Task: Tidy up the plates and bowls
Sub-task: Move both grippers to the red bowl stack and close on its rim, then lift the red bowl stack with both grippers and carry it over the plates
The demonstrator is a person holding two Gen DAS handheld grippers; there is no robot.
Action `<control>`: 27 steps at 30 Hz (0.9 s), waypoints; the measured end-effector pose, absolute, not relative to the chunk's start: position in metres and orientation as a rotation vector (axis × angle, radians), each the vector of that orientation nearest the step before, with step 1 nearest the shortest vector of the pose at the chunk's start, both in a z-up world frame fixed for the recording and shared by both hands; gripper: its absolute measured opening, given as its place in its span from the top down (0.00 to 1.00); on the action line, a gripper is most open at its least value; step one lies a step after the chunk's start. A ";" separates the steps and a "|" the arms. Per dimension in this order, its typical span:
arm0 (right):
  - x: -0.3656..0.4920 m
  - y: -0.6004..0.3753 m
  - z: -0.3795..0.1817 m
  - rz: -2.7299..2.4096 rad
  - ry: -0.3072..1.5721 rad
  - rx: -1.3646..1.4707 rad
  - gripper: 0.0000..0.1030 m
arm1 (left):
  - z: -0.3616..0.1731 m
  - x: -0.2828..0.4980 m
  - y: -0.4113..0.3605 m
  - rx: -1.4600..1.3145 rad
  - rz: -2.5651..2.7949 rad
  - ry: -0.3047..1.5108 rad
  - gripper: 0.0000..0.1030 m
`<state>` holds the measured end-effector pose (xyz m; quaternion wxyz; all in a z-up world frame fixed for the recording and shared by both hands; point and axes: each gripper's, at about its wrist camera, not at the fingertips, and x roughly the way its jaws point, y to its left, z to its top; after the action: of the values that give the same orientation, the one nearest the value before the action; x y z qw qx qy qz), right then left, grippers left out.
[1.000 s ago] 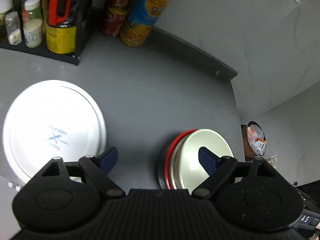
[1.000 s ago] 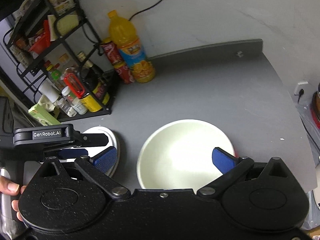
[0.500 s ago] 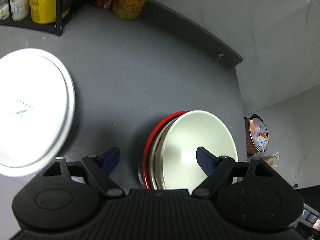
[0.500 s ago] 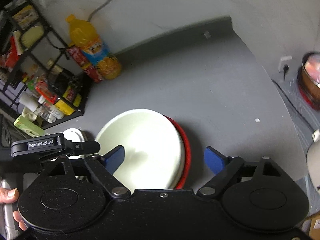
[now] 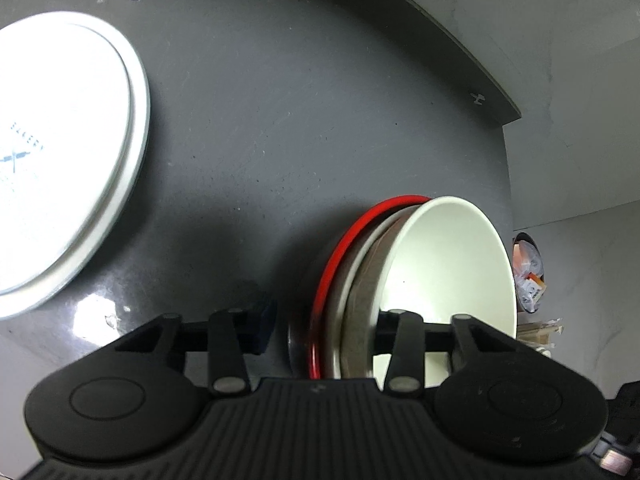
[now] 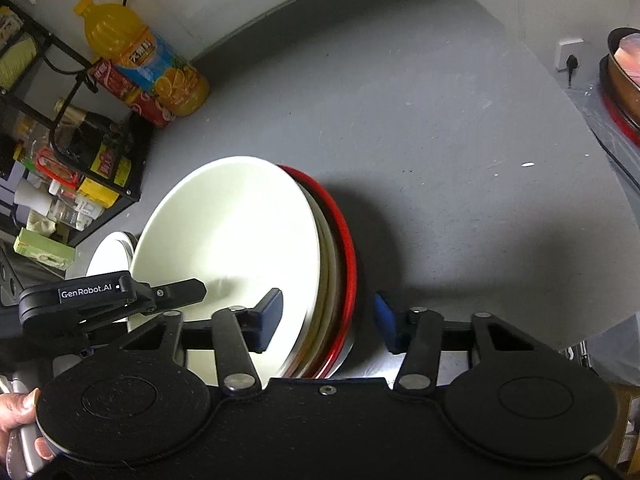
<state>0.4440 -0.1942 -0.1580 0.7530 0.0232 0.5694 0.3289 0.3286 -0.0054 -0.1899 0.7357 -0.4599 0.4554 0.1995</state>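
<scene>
A stack of nested bowls sits on the grey counter: a cream bowl (image 5: pixel 448 264) on top, with a red rim (image 5: pixel 344 248) of a lower bowl showing beneath. My left gripper (image 5: pixel 324 326) is open and straddles the stack's left edge, one finger inside the cream bowl. My right gripper (image 6: pixel 328 320) is open and straddles the stack's right edge; the cream bowl (image 6: pixel 232 220) and red rim (image 6: pixel 348 248) lie between its blue pads. A white plate (image 5: pixel 52 148) lies on the counter to the left.
A black rack (image 6: pixel 60 148) of bottles and jars stands at the back left, with an orange juice bottle (image 6: pixel 140 56) and a red can (image 6: pixel 128 92) beside it. The counter's right edge (image 6: pixel 592 152) drops off near a pot (image 6: pixel 624 68).
Both grippers moved in and down onto the bowl stack, the left from its left side, the right from its right. Both stay open. The white plate slid leftward in the left view.
</scene>
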 end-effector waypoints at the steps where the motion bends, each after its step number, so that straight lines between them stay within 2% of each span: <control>1: 0.444 -0.192 -0.161 0.716 1.249 0.046 0.59 | -0.192 0.329 -0.005 -1.022 0.429 0.999 0.63; 4: 0.444 -0.190 -0.171 0.700 1.257 0.030 0.68 | -0.198 0.330 -0.004 -1.037 0.414 1.008 0.67; 13: 0.438 -0.198 -0.163 0.695 1.229 0.048 0.68 | -0.195 0.332 -0.005 -1.031 0.385 1.032 0.67; 27: 0.415 -0.178 -0.134 0.697 1.161 0.082 0.68 | -0.162 0.310 0.016 -0.974 0.359 0.998 0.67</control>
<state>0.4155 -0.1777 -0.1341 0.7787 0.0379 0.5368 0.3225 0.3102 0.0163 -0.1625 0.7518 -0.4460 0.4570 0.1645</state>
